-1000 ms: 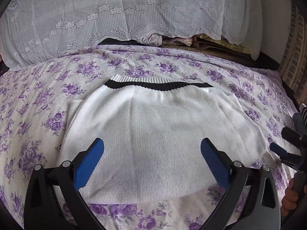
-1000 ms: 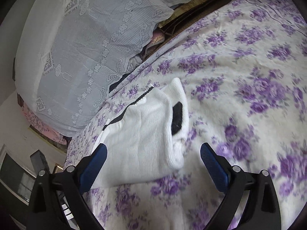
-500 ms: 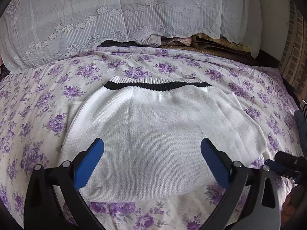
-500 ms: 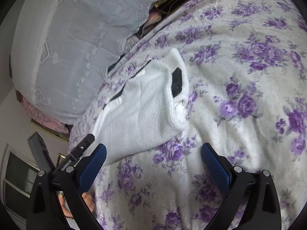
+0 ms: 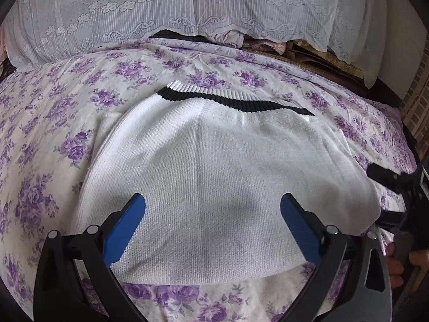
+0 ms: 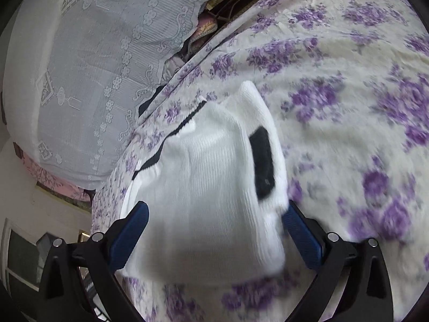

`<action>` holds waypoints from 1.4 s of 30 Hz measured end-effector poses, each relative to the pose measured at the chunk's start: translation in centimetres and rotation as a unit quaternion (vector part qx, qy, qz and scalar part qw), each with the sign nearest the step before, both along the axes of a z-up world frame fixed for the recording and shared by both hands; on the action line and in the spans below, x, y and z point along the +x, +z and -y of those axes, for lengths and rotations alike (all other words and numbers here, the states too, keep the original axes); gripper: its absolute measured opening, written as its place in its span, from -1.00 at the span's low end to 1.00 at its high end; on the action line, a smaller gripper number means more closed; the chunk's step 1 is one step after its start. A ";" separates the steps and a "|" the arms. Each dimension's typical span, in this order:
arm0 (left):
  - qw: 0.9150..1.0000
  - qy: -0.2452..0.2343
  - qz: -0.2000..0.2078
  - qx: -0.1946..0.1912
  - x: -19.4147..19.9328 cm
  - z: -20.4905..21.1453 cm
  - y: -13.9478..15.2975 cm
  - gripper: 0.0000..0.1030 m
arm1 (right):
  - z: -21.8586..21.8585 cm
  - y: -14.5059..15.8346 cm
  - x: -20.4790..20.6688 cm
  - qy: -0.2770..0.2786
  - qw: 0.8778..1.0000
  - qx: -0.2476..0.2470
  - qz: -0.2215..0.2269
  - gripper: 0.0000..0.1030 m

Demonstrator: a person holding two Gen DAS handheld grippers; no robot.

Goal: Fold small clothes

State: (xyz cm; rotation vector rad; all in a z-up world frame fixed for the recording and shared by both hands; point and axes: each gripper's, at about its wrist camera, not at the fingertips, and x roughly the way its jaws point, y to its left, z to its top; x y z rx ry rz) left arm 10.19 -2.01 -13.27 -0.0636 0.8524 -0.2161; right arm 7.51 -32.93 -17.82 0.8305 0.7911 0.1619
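A white knit sweater (image 5: 214, 177) with a black band at its far hem lies folded on the purple-flowered bedsheet (image 5: 53, 123). My left gripper (image 5: 213, 225) is open, its blue pads spread just above the sweater's near edge. In the right wrist view the sweater (image 6: 203, 187) shows a black collar patch (image 6: 262, 163) at its right end. My right gripper (image 6: 214, 233) is open, its blue pads spread on either side of the sweater's near end. The right gripper also shows at the right edge of the left wrist view (image 5: 394, 185).
A lace-covered pile of bedding (image 5: 187, 10) runs along the far side of the bed. Folded fabrics (image 5: 257, 43) show under the lace. A brick-patterned wall (image 5: 418, 102) stands at the right. A window (image 6: 21, 263) shows at the lower left of the right wrist view.
Both grippers have moved closer to the sweater. The right gripper has moved in until its open jaws stand around the sweater's collar end. The sweater has not moved.
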 end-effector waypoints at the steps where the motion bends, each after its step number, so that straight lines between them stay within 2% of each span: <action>1: 1.000 0.000 -0.002 0.000 0.1 0.0 -0.1 0.91 | -0.3 0.0 0.5 -0.003 1.000 -0.015 0.006 0.93; 3: 1.000 0.001 -0.002 0.002 0.3 -0.1 -0.1 0.91 | -1.0 0.0 1.2 -0.013 0.999 -0.046 0.019 0.67; 4: 1.000 0.001 -0.001 0.006 0.4 -0.2 -0.1 0.91 | -1.0 -0.2 1.4 -0.015 0.998 -0.049 0.022 0.11; 5: 1.000 0.002 0.000 0.010 0.5 -0.3 0.1 0.91 | -0.9 -0.5 1.6 -0.010 0.999 -0.031 0.023 -0.18; 6: 1.000 0.005 0.004 0.017 0.7 -0.6 0.3 0.91 | -0.5 -0.7 1.6 -0.008 1.000 -0.001 0.029 -0.18; 8: 1.000 0.010 0.011 0.026 0.9 -1.4 1.0 0.91 | -0.5 0.5 1.5 -0.007 0.999 0.005 0.047 -0.21; 11: 0.999 0.023 0.016 0.024 1.6 -3.8 2.5 0.91 | -2.2 3.6 1.6 0.013 0.997 -0.021 0.078 -0.24; 15: 0.998 0.052 0.014 0.009 2.1 -8.4 3.8 0.91 | -7.3 8.6 2.6 0.066 0.989 -0.055 0.116 -0.34; 20: 0.995 0.102 0.019 0.008 1.6 -14.7 4.1 0.91 | -15.3 12.0 3.8 0.130 0.975 -0.121 0.137 -0.38; 21: 0.993 0.113 0.019 -0.005 1.5 -15.9 4.1 0.91 | -16.8 12.1 3.9 0.140 0.972 -0.128 0.137 -0.38; 24: 0.986 0.149 0.011 -0.074 1.6 -20.1 3.9 0.91 | -22.0 11.6 4.4 0.177 0.961 -0.172 0.125 -0.38; 26: 0.978 0.167 0.004 -0.123 1.8 -22.4 3.5 0.91 | -25.1 10.0 4.7 0.199 0.952 -0.205 0.108 -0.38; 27: 0.976 0.170 0.001 -0.135 1.9 -23.0 3.3 0.91 | -26.8 8.6 4.8 0.215 0.946 -0.226 0.092 -0.37; 29: 0.972 0.181 -0.008 -0.150 2.2 -23.9 2.8 0.91 | -28.9 6.4 5.1 0.243 0.933 -0.256 0.070 -0.20; 30: 0.971 0.184 -0.011 -0.151 2.2 -24.1 2.6 0.91 | -29.9 6.0 4.3 0.250 0.924 -0.277 0.091 -0.13; 32: 0.971 0.185 -0.014 -0.152 2.3 -24.2 2.4 0.91 | -31.3 6.3 3.1 0.275 0.903 -0.310 0.115 0.45; 33: 0.971 0.184 -0.013 -0.151 2.4 -24.1 2.4 0.91 | -31.8 6.7 2.3 0.293 0.893 -0.319 0.124 0.51; 36: 0.975 0.177 -0.009 -0.135 2.3 -23.5 2.5 0.91 | -31.1 8.4 0.1 0.326 0.878 -0.310 0.164 0.53; 37: 0.976 0.175 -0.006 -0.128 2.1 -23.1 2.6 0.91 | -30.0 8.9 -0.6 0.327 0.880 -0.299 0.173 0.50; 38: 0.977 0.171 -0.004 -0.125 2.0 -22.8 2.8 0.91 | -28.8 9.3 -0.9 0.322 0.888 -0.278 0.178 0.50; 40: 0.980 0.156 -0.001 -0.120 1.8 -21.8 3.2 0.91 | -25.5 10.3 -0.9 0.292 0.911 -0.226 0.182 0.48; 42: 0.984 0.134 0.003 -0.115 1.4 -20.1 3.7 0.91 | -21.8 10.8 -0.6 0.251 0.934 -0.183 0.176 0.34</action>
